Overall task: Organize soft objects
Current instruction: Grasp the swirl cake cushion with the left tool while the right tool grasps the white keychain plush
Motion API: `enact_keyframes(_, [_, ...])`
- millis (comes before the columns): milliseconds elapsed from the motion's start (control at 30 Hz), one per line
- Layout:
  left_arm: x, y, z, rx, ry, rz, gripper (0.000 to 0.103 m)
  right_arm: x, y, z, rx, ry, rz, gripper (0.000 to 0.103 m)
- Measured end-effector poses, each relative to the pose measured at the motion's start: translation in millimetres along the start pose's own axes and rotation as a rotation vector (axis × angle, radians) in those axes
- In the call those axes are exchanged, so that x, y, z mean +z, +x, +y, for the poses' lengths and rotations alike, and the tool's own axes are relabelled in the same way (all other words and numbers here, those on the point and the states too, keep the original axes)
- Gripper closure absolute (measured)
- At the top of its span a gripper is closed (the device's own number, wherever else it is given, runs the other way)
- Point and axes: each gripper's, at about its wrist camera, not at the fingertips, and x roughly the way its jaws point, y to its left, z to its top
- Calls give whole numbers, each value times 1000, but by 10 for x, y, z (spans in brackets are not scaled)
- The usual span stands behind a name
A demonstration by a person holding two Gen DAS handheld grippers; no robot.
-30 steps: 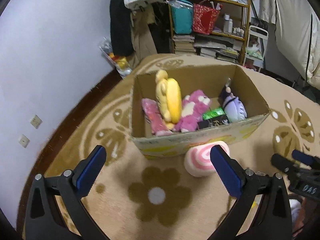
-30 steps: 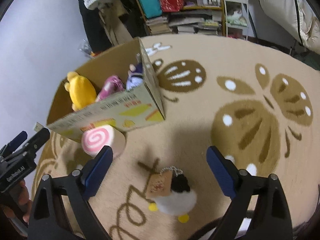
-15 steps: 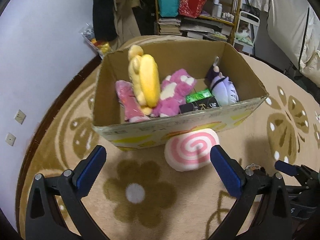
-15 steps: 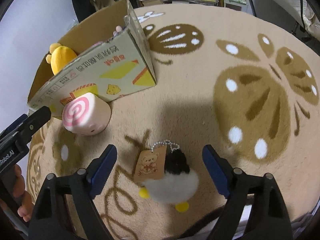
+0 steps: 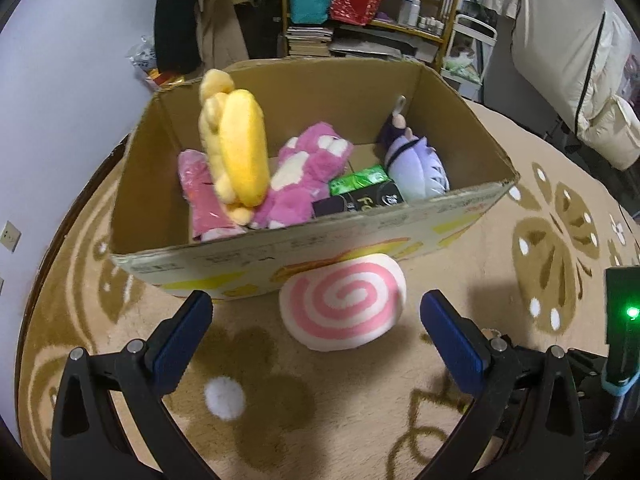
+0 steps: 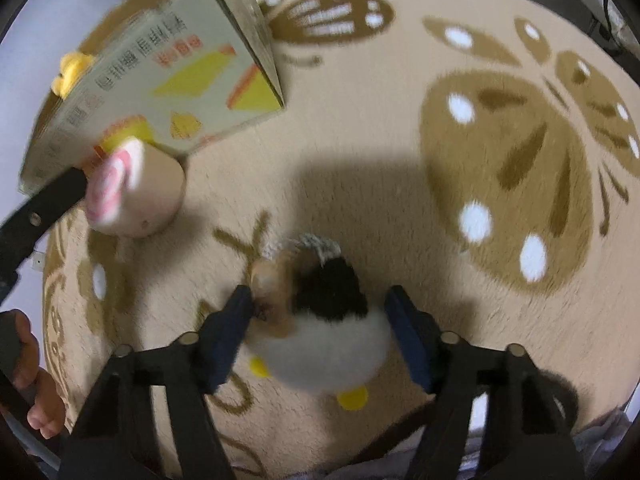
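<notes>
From my right wrist view everything smears with motion: the print on the cardboard box (image 6: 160, 92) is unreadable, and I can't tell whether the blue pads (image 6: 404, 332) touch the black-and-white plush (image 6: 324, 344). Its tag (image 6: 272, 280) is a tan blur. The box's front wall hides the base of the swirl cushion (image 5: 344, 306) and the lower toys. My hand (image 6: 28, 384) is cropped.
</notes>
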Motion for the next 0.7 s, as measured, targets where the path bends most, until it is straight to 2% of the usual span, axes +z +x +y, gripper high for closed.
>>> enact_keyframes(133, [-10,56,-82,-10,34,-6,0,-10,43,26,-22,-19,16,33])
enact_keyframes(333, [3,234,-133,-53,2,31,1,-12,53,34,-38,-17,20,47])
enact_keyframes(467, [-16,330,-208,2,33,31,1,29,25,-6,-8,-3,11,61])
enact_keyframes(533, [-31,371,-216,23,33,33,7,43,18,-18,-1,-3,10,62])
enact_keyframes(567, [-41,386,-211,32,23,26,21,44,16,-14,1,-6,7,63])
enact_keyframes(600, [-52,400,-197,20,10,29,28,44,11,-14,2,-8,3,64])
enact_keyframes(633, [-61,410,-186,-11,-6,38,31,48,0,-12,5,-8,-3,65])
enact_keyframes(700, [-70,390,-196,-4,-4,23,37,58,-37,2,11,-6,-22,66])
